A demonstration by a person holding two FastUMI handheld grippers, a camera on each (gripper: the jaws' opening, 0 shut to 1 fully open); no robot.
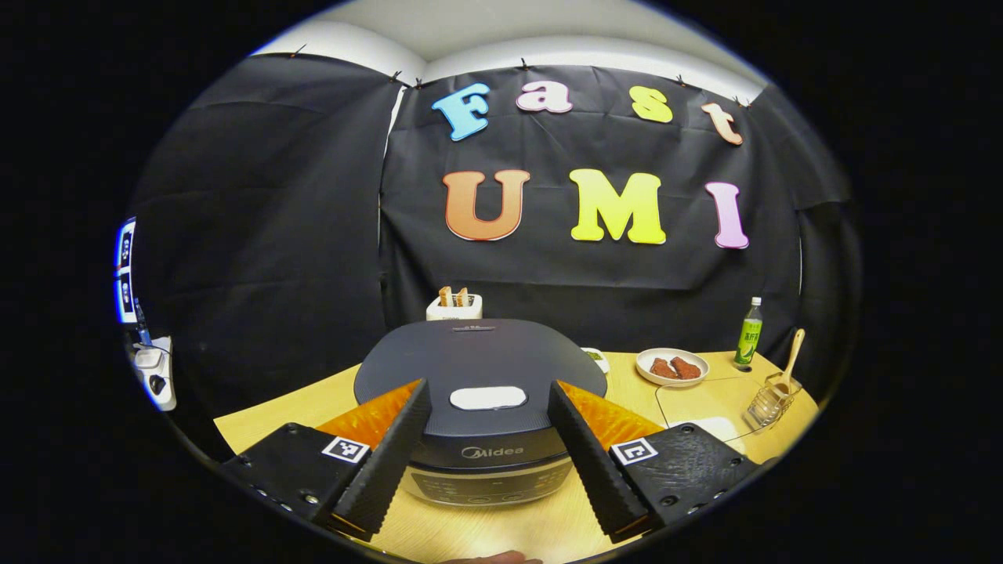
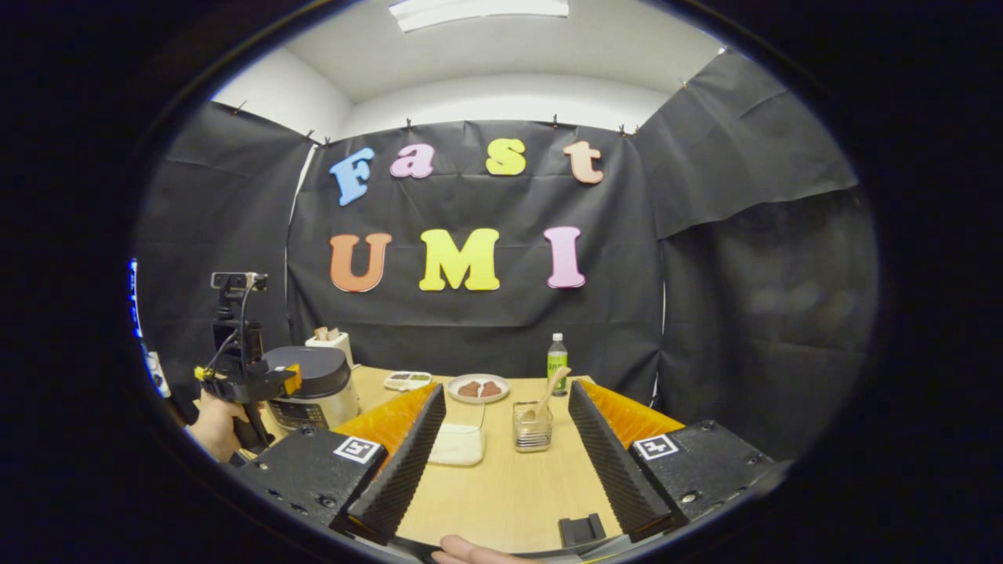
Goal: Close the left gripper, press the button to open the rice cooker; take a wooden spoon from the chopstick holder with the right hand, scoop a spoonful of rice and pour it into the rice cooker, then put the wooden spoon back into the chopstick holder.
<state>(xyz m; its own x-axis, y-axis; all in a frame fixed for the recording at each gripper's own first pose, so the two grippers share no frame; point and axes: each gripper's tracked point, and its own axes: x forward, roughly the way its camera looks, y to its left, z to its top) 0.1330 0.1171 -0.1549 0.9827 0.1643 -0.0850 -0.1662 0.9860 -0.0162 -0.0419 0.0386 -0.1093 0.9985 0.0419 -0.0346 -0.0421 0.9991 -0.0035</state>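
Rice cooker first: the dark, round-lidded rice cooker (image 1: 479, 392) sits shut on the pale wooden counter (image 1: 501, 525), and the left claw (image 1: 490, 450) hangs just in front of it with its fingers spread wide to either side of the body, holding nothing. The white oval button (image 1: 487, 398) on the lid lies squarely between those fingers, which suggests the claw is lined up on it; the task wants the fingers brought together before pressing, and that has not happened yet. In the right gripper view the left claw (image 2: 249, 377) shows farther off, held by a hand (image 2: 213, 424) beside the cooker (image 2: 309, 385). The right claw (image 2: 505, 450) is likewise wide open and empty, hovering low over the counter (image 2: 501, 501) and pointed at the clear, wire-ribbed chopstick holder (image 2: 533, 427), where the light wooden spoon (image 2: 548, 389) leans with its handle up, easy to pinch. A shallow clear container of white rice (image 2: 458, 445) rests just left of the holder, near enough for scooping. Behind stand a green bottle (image 2: 556, 360) and a white plate of brown pieces (image 2: 479, 388).
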